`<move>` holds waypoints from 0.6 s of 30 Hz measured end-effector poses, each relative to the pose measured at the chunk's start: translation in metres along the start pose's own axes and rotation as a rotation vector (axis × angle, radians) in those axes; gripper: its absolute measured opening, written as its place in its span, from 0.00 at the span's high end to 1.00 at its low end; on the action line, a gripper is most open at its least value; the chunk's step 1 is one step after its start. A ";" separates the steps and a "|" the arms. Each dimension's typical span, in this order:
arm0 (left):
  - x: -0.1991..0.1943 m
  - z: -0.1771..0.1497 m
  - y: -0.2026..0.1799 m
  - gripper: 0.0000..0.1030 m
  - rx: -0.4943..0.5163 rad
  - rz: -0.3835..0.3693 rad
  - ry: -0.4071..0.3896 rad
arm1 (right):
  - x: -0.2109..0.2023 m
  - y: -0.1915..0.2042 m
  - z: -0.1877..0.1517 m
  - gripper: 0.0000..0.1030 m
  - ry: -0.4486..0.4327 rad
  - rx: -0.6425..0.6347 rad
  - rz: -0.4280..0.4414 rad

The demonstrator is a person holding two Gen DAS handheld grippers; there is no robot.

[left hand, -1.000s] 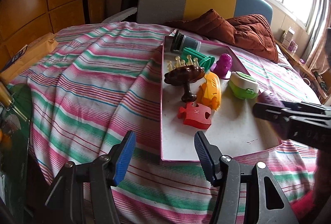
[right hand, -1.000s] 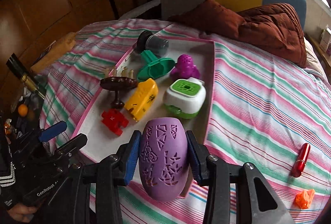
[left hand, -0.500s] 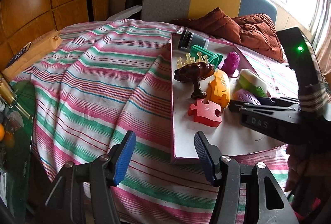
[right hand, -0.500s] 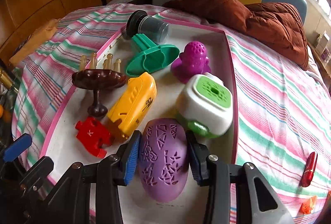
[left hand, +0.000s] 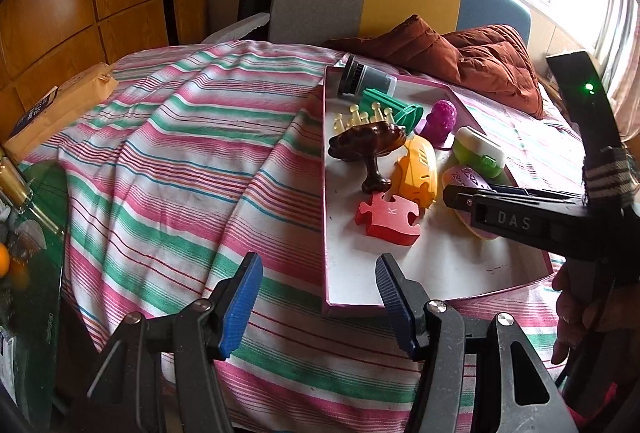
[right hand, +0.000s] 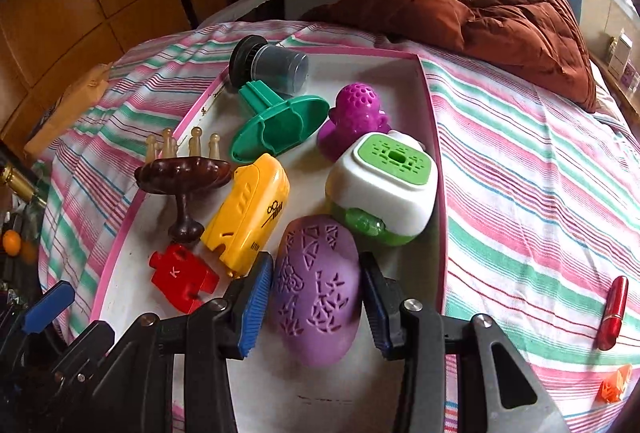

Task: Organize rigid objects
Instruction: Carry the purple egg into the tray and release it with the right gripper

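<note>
- Right gripper point(right hand: 312, 303): ribbed blue pads close either side of a purple brush point(right hand: 318, 289), an egg-shaped rubbery thing with raised triangle patterns; left pad touching, thin gap perhaps at the right pad, so grip not certain.
- Brush low over the near part of the tray point(right hand: 120, 233), beside the yellow case; contact with the tray floor not clear.
- Left gripper point(left hand: 316, 297): jaws about half open, nothing between them, ribbed blue pads above the striped cloth point(left hand: 160, 161) just before the tray's near edge.
- Tray: flat, white inside, low pink rim, lying on the cloth.
- Just beyond the brush: a white box with a green perforated top point(right hand: 382, 185), rounded, glossy plastic, close to the right rim.
- Left of it: a yellow case point(right hand: 248, 209), smooth and ribbed, then a red puzzle piece point(right hand: 182, 275) marked K, flat and matte.
- Behind the piece: a dark brown comb on a stem point(right hand: 182, 181), glossy, pale pegs upward.
- Farther back: a green paddle point(right hand: 276, 125), a knobbly magenta toy point(right hand: 354, 113), a grey cylinder point(right hand: 272, 63) lying on its side by the far rim.
- Bare tray floor only along the near edge.
- On the cloth right of the tray, well apart: a red lipstick point(right hand: 612, 313) and a small orange piece point(right hand: 614, 383).
- At the far edge: a rumpled rust quilt point(right hand: 500, 21).
</note>
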State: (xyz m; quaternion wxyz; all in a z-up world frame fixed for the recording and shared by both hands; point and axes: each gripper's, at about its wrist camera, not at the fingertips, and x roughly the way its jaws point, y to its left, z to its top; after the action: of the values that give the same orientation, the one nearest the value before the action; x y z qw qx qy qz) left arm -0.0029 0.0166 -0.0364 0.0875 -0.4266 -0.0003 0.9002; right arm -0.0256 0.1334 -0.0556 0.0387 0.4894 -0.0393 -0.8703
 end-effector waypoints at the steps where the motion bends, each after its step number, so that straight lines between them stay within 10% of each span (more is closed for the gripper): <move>1: -0.001 0.000 -0.001 0.42 0.002 0.001 -0.002 | -0.003 0.000 -0.002 0.57 -0.007 0.000 0.003; 18: -0.007 0.000 -0.005 0.42 0.013 0.002 -0.011 | -0.042 -0.002 -0.020 0.42 -0.083 -0.033 0.054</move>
State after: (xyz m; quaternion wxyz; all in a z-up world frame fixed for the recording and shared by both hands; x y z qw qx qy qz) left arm 0.0021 0.0204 -0.0306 0.0892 -0.4209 0.0057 0.9027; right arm 0.0130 0.1388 -0.0306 0.0686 0.4510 -0.0396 -0.8890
